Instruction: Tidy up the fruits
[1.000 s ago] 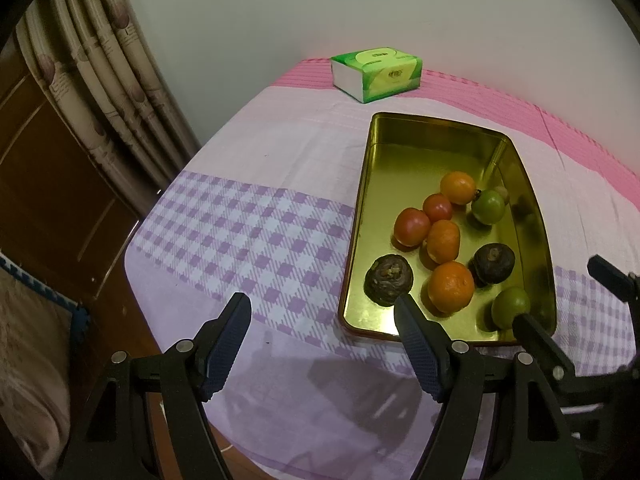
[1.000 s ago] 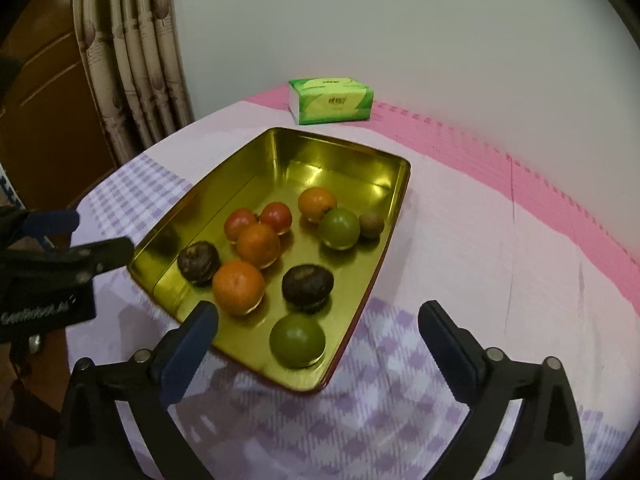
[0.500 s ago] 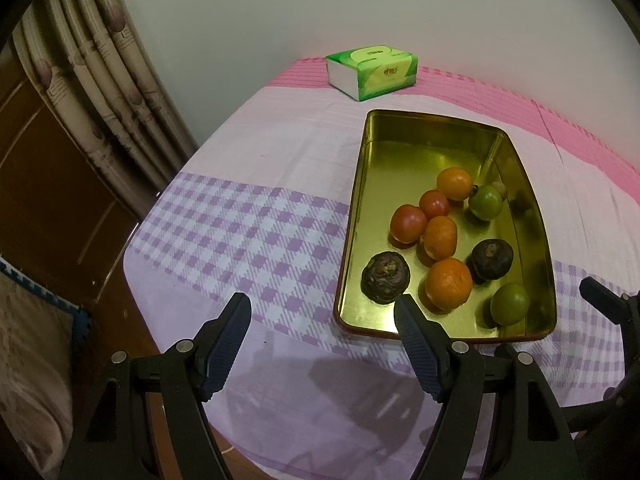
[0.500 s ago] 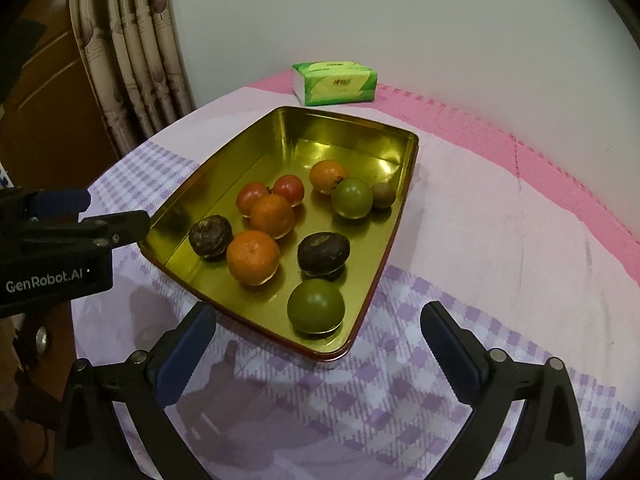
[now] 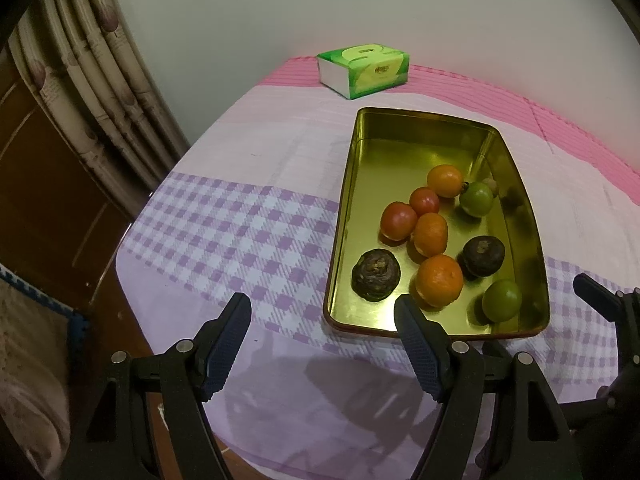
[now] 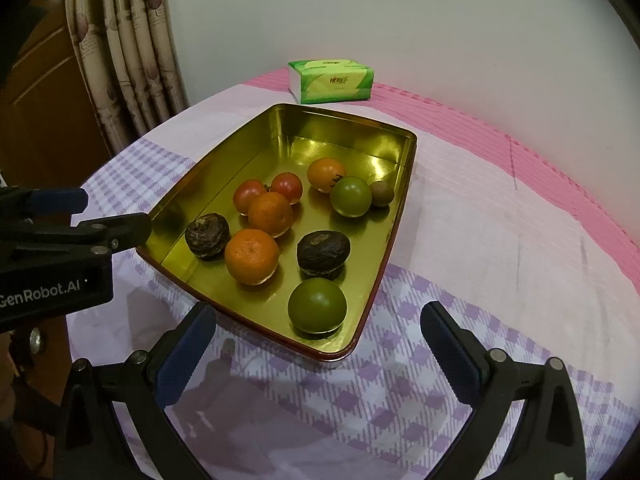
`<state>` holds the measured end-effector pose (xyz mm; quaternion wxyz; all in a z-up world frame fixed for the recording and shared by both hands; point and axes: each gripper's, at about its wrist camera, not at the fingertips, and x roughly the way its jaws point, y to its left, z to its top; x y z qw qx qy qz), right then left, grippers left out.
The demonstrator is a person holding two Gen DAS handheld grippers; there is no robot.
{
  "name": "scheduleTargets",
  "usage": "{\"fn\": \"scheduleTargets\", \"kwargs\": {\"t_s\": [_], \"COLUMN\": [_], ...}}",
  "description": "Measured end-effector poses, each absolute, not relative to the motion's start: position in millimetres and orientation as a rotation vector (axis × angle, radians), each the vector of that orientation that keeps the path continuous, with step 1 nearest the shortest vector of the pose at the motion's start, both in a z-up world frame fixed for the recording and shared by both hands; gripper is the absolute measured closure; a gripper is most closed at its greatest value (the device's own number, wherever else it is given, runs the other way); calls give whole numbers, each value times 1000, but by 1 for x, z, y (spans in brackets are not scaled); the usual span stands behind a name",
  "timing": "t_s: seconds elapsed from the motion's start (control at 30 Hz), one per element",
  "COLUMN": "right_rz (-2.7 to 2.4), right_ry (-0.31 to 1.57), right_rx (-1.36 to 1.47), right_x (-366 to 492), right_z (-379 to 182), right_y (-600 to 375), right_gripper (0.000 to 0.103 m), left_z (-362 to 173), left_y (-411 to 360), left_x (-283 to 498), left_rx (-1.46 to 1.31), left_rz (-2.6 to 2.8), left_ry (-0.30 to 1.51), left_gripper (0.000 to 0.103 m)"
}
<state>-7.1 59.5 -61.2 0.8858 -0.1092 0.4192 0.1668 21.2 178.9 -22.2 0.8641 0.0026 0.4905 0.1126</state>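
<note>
A gold metal tray (image 5: pixel 416 136) (image 6: pixel 352 128) on the table holds several fruits: three oranges (image 6: pixel 251 256), two red tomatoes (image 6: pixel 286 187), two green fruits (image 6: pixel 317 306), two dark wrinkled fruits (image 6: pixel 323 249) (image 5: pixel 375 275) and a small brown one (image 6: pixel 381 194). My left gripper (image 5: pixel 322 346) is open and empty, above the cloth near the tray's near-left corner. My right gripper (image 6: pixel 318 354) is open and empty, just in front of the tray's near edge. The left gripper also shows at the left of the right wrist view (image 6: pixel 76 220).
A green tissue box (image 5: pixel 363 70) (image 6: pixel 330 81) stands at the far edge by the wall. The table has a pink and purple checked cloth (image 5: pixel 240 232). Curtains (image 5: pixel 100 92) and a wooden door hang at the left, beyond the table edge.
Both grippers have drawn back a little from the tray toward the table's front edge; the tray sits farther off in both views. The jaws stay open.
</note>
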Motion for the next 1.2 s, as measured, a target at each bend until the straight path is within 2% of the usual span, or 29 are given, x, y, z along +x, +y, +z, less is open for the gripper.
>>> {"fn": "scheduleTargets", "kwargs": {"t_s": [1.2], "right_rz": [346], "right_ry": [846], "right_rx": [-249], "right_x": [-12], "right_z": [-53], "right_y": [67], "right_gripper": [2], "left_z": [-28], "left_y": [182], "left_x": [23], "left_rx": [-38], "left_rz": [196], "left_ry": [1058], "left_gripper": [29]}}
